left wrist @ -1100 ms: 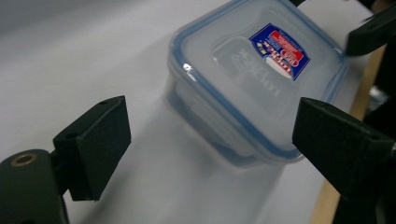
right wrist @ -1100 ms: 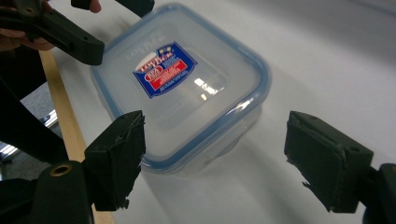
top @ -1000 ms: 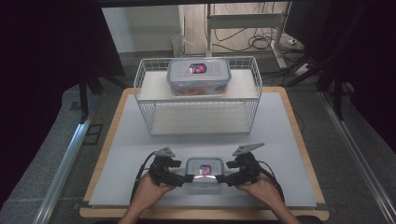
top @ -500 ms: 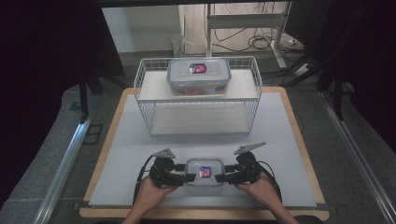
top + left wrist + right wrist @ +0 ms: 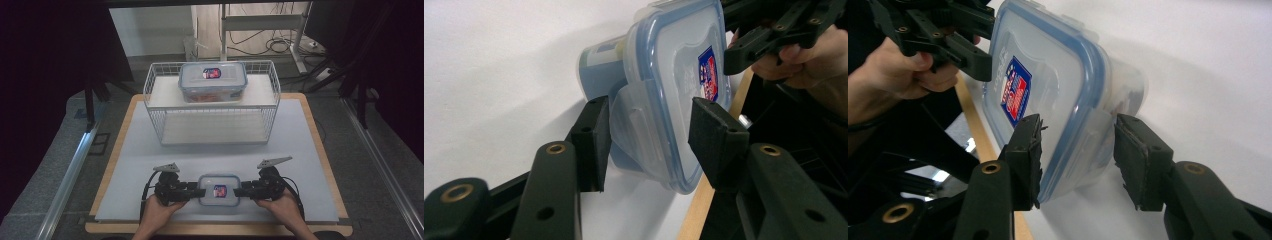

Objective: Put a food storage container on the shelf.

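A small lidded container (image 5: 218, 190) is seen resting on the white mat (image 5: 300, 150) near the table's front edge, flanked at each short end by a gripper. The left gripper (image 5: 649, 135) has just been closing, its jaws set around the container's end clip, and whether the pads press cannot be told. The right gripper (image 5: 1078, 150) has likewise been closing around the opposite end, one pad at the lid, the other just apart from the wall.
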Tool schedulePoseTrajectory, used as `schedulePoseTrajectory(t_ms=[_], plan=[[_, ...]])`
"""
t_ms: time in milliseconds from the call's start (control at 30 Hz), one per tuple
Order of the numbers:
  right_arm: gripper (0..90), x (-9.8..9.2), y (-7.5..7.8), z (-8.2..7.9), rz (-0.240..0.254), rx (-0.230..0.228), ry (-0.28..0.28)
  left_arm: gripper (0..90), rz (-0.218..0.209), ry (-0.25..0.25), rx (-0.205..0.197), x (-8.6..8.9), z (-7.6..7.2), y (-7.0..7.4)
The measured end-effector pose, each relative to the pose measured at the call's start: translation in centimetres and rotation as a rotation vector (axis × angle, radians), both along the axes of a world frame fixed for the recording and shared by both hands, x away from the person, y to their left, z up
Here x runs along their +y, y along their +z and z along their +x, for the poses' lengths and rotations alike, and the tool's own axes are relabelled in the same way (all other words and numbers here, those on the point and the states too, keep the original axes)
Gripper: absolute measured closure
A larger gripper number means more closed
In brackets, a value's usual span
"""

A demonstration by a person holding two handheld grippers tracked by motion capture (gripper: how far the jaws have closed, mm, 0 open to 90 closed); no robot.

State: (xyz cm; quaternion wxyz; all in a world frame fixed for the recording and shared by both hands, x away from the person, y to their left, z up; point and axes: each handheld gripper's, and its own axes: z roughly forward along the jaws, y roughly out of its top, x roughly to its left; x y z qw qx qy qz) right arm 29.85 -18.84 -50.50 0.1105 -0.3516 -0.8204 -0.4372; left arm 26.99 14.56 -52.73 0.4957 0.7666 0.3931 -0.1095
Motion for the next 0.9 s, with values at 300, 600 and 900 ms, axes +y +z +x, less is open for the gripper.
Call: schedulePoseTrajectory(t_ms=[300, 600, 900], plan=[[57.1, -0.4, -0.3, -0.2, 0.043, 0.036, -0.002, 56.4, -0.050, 0.006, 0.016, 0.5, -0.1, -0.3], [75.6, -1.5, 1.0, 0.1, 0.126, -0.039, -0.053, 58.3, -0.053, 0.018, -0.016, 0.1, 0.1, 0.9], [71.1, -1.1, 1.1, 0.3, 0.103, -0.049, -0.054, 57.2, -0.053, 0.018, 0.006, 0.2, 0.4, 0.5]])
